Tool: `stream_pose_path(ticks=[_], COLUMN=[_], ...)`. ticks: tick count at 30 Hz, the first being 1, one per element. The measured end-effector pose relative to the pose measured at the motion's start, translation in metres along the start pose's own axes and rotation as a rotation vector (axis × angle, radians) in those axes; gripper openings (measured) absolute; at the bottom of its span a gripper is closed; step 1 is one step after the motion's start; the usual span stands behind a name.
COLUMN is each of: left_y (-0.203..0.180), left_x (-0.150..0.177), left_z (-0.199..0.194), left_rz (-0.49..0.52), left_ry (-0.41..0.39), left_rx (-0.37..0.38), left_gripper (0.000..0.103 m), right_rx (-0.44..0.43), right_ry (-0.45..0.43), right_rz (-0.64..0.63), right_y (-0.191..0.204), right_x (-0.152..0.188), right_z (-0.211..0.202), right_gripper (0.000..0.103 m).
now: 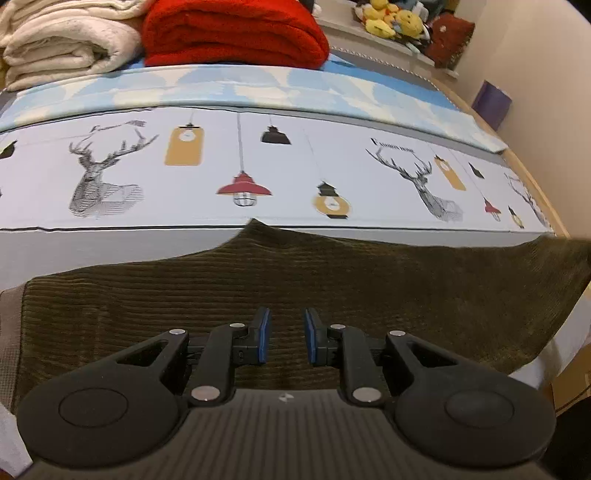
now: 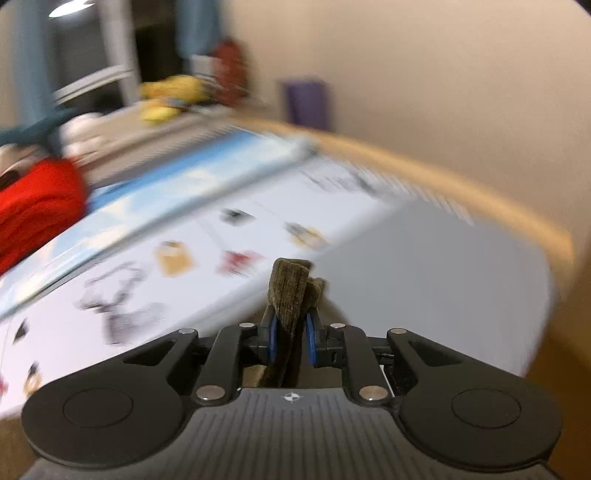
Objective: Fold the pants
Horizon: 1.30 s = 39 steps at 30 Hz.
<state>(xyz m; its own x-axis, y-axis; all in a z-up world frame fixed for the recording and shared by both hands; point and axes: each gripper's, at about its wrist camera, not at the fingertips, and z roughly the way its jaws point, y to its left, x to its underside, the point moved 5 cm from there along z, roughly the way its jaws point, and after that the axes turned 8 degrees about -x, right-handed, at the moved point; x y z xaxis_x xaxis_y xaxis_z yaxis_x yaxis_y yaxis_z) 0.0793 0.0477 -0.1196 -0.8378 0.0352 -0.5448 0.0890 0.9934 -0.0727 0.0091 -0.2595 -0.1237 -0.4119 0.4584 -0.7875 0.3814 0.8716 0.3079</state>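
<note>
One pair of dark olive corduroy pants (image 1: 295,280) here, spread flat across the lower half of the left wrist view, lying on the printed sheet (image 1: 288,166) with its deer heads and hanging lamps. Two folded blankets sit along the top edge: a cream one (image 1: 62,40) at upper left, a red one (image 1: 232,33) right beside it at top centre. A heap of yellow plush toys (image 1: 395,18) is piled at upper right, too jumbled to count, with one purple box (image 1: 495,103) standing against the wall further right.

Now the tongs. The left gripper (image 1: 287,339) hangs over the pants at bottom centre, its blue pads (image 1: 264,336) set a narrow gap apart with nothing between them; whether they touch the cloth below, I cannot tell.

Over to the right wrist view, heavily blurred. The right gripper (image 2: 290,336) is pinching a bunched fold of the pants (image 2: 290,288), the fabric poking up past the pads at lower centre, with the sheet behind.
</note>
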Motion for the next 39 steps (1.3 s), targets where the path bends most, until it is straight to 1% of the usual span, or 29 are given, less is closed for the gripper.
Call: stream_pose_path(ticks=[2,4,5,7,9,10,11,13,14,15,16,17,18,20,22,23,24,27,28,31,32,33,34,35,36,38,39], left_y=[0.015,0.032,0.041,0.060,0.079,0.087,0.095,0.110,0.115,0.120,0.125,0.128,0.130,0.130,0.127,0.126,0.124,0.114,0.110,0.097,0.094,0.090,0.086,0.083,0.080,0.074,0.071], left_x=[0.000,0.000,0.001,0.003,0.006,0.009,0.011,0.016,0.019,0.021,0.024,0.026,0.027,0.028,0.026,0.025,0.024,0.024,0.023,0.022,0.022,0.022,0.023,0.023,0.022,0.021,0.021], left_z=[-0.003,-0.005,-0.006,-0.009,-0.011,-0.013,-0.014,-0.016,-0.016,-0.017,-0.017,-0.018,-0.018,-0.018,-0.016,-0.015,-0.014,-0.010,-0.009,-0.005,-0.003,-0.001,0.001,0.003,0.004,0.008,0.010], left_rz=[-0.030,-0.067,-0.087,-0.130,-0.166,-0.181,-0.195,-0.218,-0.228,-0.235,-0.243,-0.247,-0.247,-0.237,-0.222,-0.220,-0.220,-0.215,-0.211,-0.182,-0.172,-0.161,-0.153,-0.147,-0.141,-0.131,-0.126], left_ry=[0.000,-0.001,0.000,0.001,0.003,0.007,0.010,0.020,0.025,0.031,0.037,0.040,0.042,0.043,0.042,0.041,0.042,0.051,0.051,0.055,0.058,0.062,0.064,0.067,0.068,0.069,0.071], left_rx=[-0.006,-0.016,-0.022,-0.036,-0.050,-0.058,-0.064,-0.073,-0.077,-0.080,-0.084,-0.085,-0.084,-0.080,-0.075,-0.074,-0.071,-0.064,-0.060,-0.043,-0.040,-0.038,-0.038,-0.039,-0.040,-0.040,-0.041], left_gripper=[0.022,0.022,0.022,0.022,0.022,0.022,0.022,0.022,0.022,0.022,0.022,0.022,0.022,0.022,0.022,0.022,0.022,0.022,0.022,0.034,0.035,0.035,0.035,0.035,0.035,0.035,0.035], right_rx=[-0.069,-0.152,-0.205,-0.299,-0.403,-0.448,-0.496,-0.577,-0.601,-0.599,-0.590,-0.577,-0.570,-0.576,-0.566,-0.575,-0.594,-0.633,-0.646,-0.702,-0.725,-0.740,-0.741,-0.731,-0.718,-0.693,-0.678], right_ry=[-0.054,-0.112,-0.139,-0.171,-0.178,-0.167,-0.138,-0.036,0.038,0.121,0.167,0.149,0.129,0.129,0.059,0.043,0.047,0.103,0.083,0.120,0.112,0.074,0.031,-0.003,-0.009,0.024,0.062], right_rz=[-0.126,-0.279,-0.358,-0.489,-0.625,-0.687,-0.758,-0.918,-1.020,-1.121,-1.172,-1.199,-1.211,-1.185,-1.205,-1.219,-1.244,-1.368,-1.378,-1.341,-1.319,-1.288,-1.248,-1.188,-1.132,-1.035,-1.011], right_y=[0.060,0.129,0.167,0.229,0.289,0.311,0.332,0.362,0.370,0.372,0.371,0.369,0.368,0.369,0.372,0.376,0.373,0.355,0.351,0.347,0.346,0.344,0.344,0.343,0.342,0.341,0.340], right_x=[-0.007,0.000,0.011,0.041,0.093,0.120,0.153,0.225,0.261,0.296,0.315,0.323,0.323,0.308,0.296,0.300,0.304,0.330,0.332,0.322,0.316,0.308,0.300,0.290,0.282,0.274,0.277], right_z=[-0.017,-0.038,-0.050,-0.070,-0.087,-0.092,-0.094,-0.091,-0.086,-0.078,-0.073,-0.073,-0.075,-0.079,-0.090,-0.097,-0.099,-0.096,-0.099,-0.109,-0.114,-0.120,-0.124,-0.125,-0.124,-0.110,-0.099], right_gripper=[0.016,0.016,0.016,0.016,0.016,0.016,0.016,0.016,0.016,0.016,0.016,0.016,0.016,0.015,0.015,0.016,0.016,0.016,0.016,0.018,0.030,0.037,0.048,0.050,0.050,0.050,0.050])
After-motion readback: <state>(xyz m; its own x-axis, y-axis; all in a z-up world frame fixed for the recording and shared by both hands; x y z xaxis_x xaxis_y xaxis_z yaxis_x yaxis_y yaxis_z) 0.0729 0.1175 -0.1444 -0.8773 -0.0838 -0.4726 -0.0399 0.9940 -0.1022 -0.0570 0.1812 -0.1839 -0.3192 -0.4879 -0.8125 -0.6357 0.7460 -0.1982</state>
